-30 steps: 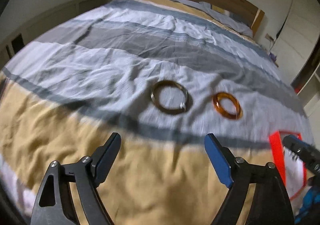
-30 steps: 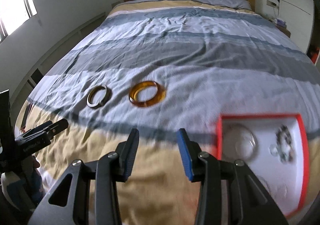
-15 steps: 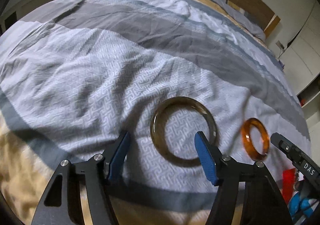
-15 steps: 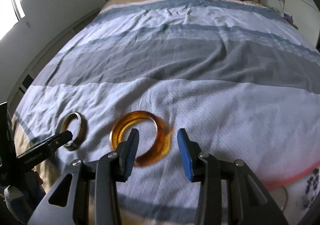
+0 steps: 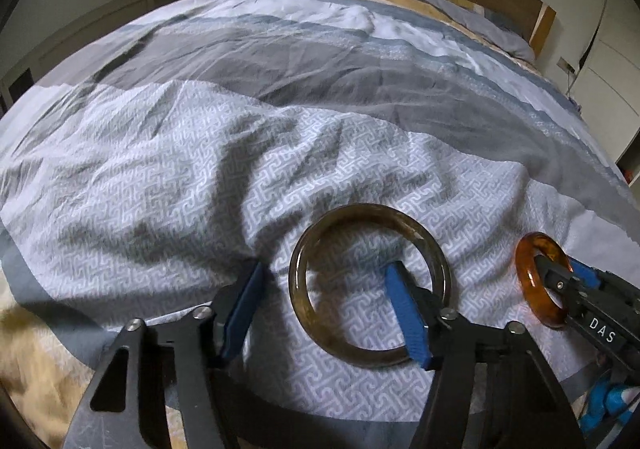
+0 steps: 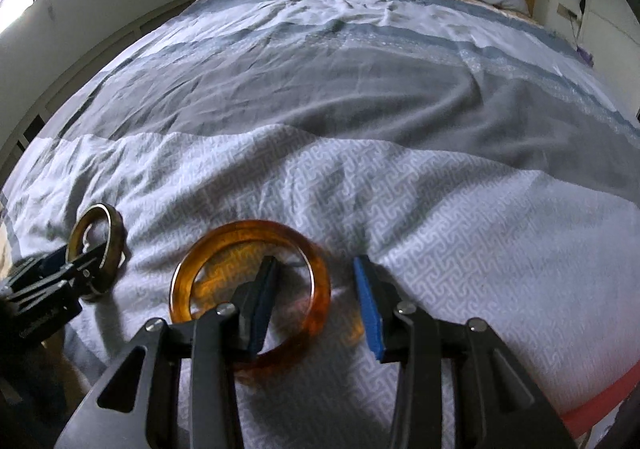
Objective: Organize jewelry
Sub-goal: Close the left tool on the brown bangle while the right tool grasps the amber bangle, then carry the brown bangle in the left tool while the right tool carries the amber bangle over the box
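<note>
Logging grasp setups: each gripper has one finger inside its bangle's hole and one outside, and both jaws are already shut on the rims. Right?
Not quite. Both stand open: the left gripper straddles the dark bangle, the right gripper the amber bangle, per both wrist views.

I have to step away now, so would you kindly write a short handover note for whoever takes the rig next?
Left gripper: open, one finger inside the brown bangle, one outside its left rim.
Right gripper: open, straddling the right rim of the orange bangle.
Both bangles lie flat on the bedspread; neither is gripped.
Left: close, lift, carry both to the red-edged tray at right.
</note>
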`<state>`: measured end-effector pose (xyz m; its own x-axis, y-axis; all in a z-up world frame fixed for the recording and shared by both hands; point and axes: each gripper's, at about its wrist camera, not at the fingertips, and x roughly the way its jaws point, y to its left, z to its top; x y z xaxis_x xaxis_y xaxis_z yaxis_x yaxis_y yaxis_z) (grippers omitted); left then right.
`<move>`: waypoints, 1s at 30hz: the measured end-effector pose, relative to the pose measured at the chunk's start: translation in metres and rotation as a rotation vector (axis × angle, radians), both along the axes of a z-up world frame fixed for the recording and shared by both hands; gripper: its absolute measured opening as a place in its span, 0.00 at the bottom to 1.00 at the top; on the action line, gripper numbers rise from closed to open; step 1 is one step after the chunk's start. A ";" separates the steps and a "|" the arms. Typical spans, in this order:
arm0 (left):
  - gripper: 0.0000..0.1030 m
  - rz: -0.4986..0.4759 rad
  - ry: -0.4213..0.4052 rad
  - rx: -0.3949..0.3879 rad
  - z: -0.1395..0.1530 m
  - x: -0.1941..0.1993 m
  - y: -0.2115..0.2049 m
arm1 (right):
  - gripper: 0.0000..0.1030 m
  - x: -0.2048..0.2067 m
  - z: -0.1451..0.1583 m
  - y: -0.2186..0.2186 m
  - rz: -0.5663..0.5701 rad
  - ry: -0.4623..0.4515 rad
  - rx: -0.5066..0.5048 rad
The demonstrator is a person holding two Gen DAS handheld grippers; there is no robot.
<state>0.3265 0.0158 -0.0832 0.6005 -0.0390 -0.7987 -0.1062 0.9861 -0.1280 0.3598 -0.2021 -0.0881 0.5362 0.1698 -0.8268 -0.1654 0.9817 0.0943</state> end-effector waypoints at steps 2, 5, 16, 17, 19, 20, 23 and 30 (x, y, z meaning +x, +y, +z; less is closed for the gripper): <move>0.45 0.002 -0.015 0.009 0.002 -0.003 -0.001 | 0.25 0.000 0.001 -0.002 -0.003 -0.010 0.008; 0.26 -0.002 -0.032 0.025 0.005 -0.005 -0.002 | 0.17 -0.003 0.002 -0.005 -0.018 -0.022 0.028; 0.08 -0.044 -0.076 0.086 0.028 -0.033 -0.013 | 0.10 -0.036 0.037 -0.010 -0.012 -0.132 0.032; 0.08 -0.047 -0.081 0.095 0.031 -0.038 -0.014 | 0.10 -0.045 0.045 -0.010 -0.008 -0.149 0.030; 0.08 -0.054 -0.088 0.104 0.039 -0.049 -0.016 | 0.10 -0.059 0.059 -0.011 -0.007 -0.170 0.035; 0.08 -0.056 -0.093 0.109 0.044 -0.054 -0.017 | 0.10 -0.067 0.066 -0.012 -0.008 -0.180 0.039; 0.08 -0.059 -0.108 0.120 0.058 -0.072 -0.018 | 0.10 -0.088 0.087 -0.016 -0.013 -0.203 0.049; 0.08 -0.084 -0.170 0.147 0.109 -0.137 -0.025 | 0.10 -0.157 0.130 -0.030 -0.039 -0.240 0.066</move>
